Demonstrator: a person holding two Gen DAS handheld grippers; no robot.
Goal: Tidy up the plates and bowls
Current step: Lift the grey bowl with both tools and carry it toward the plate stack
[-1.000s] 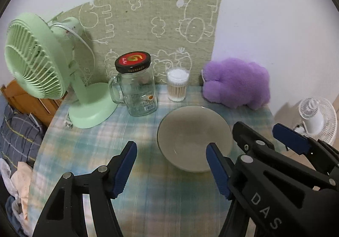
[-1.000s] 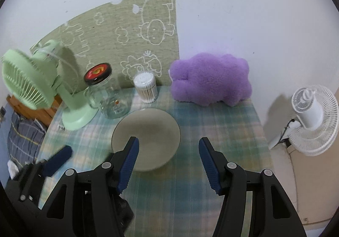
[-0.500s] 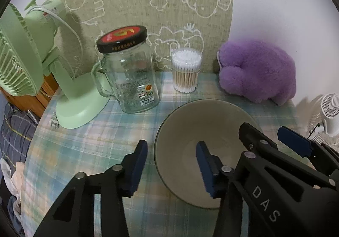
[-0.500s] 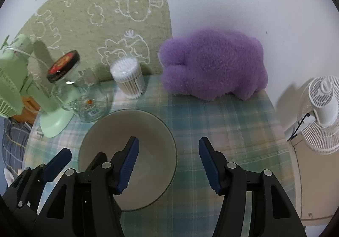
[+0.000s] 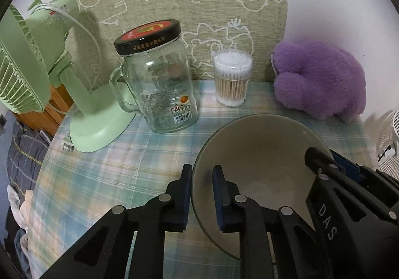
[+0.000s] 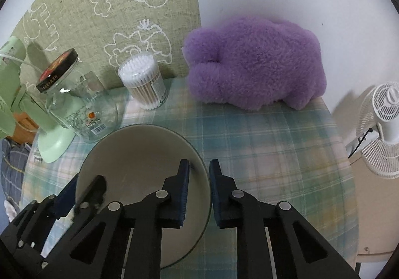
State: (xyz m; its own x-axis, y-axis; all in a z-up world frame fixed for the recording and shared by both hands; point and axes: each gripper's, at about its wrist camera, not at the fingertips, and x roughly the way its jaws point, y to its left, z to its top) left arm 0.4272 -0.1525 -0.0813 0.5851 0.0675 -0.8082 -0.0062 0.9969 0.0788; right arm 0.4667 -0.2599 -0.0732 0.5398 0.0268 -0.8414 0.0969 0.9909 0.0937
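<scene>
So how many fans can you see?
2. A green fan stands on the table's left side, beside the glass jar. A white fan stands off the table's right edge, lower down. Others may be out of view.

Cut off at left edge of left wrist view: green fan [image 5: 17, 64] grille. White fan [image 6: 384, 129] clipped at right edge. Jar label [image 5: 180, 110] small print unreadable. Bowl [image 5: 261, 154] near rim hidden behind gripper arms.
</scene>
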